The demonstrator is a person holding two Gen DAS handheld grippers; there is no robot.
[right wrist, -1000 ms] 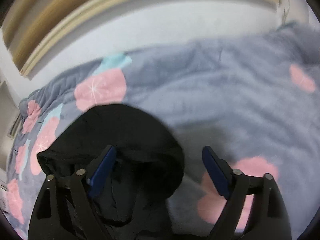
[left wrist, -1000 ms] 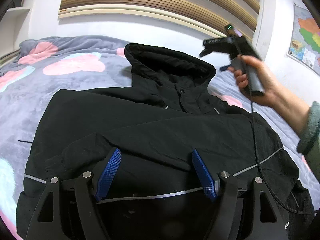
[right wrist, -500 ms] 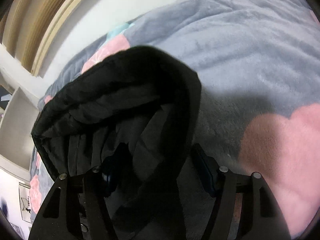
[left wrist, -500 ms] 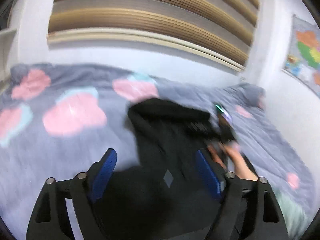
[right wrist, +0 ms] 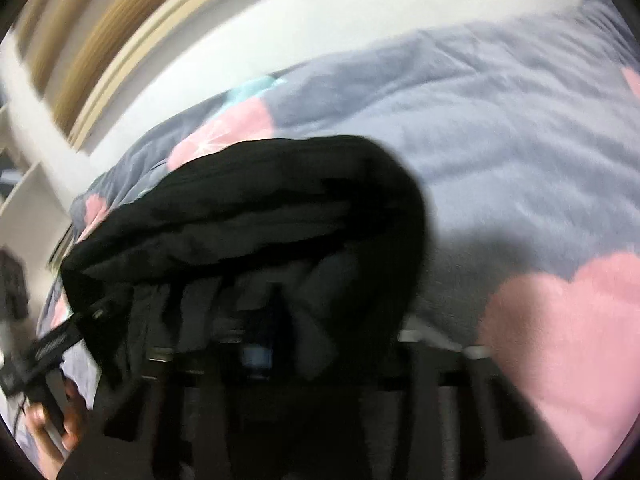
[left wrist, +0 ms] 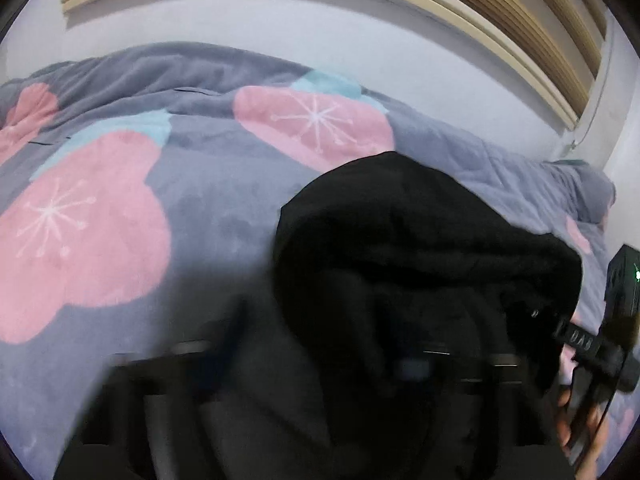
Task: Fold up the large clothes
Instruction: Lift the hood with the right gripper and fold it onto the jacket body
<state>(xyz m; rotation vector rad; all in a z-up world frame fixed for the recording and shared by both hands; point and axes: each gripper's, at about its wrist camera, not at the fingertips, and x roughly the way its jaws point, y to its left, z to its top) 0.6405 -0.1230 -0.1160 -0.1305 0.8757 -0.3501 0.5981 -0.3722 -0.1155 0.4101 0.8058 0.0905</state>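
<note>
Both hand-held grippers (left wrist: pixel 320 364) (right wrist: pixel 256 354) just clenching on black hood (left wrist: pixel 420 240) — shelf (right wrist: pixel 24 200) only rightward.

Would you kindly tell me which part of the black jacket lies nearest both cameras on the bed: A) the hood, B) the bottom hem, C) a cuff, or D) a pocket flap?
A: the rounded, padded hood of the black jacket fills both wrist views, lying on the grey floral blanket.
</note>
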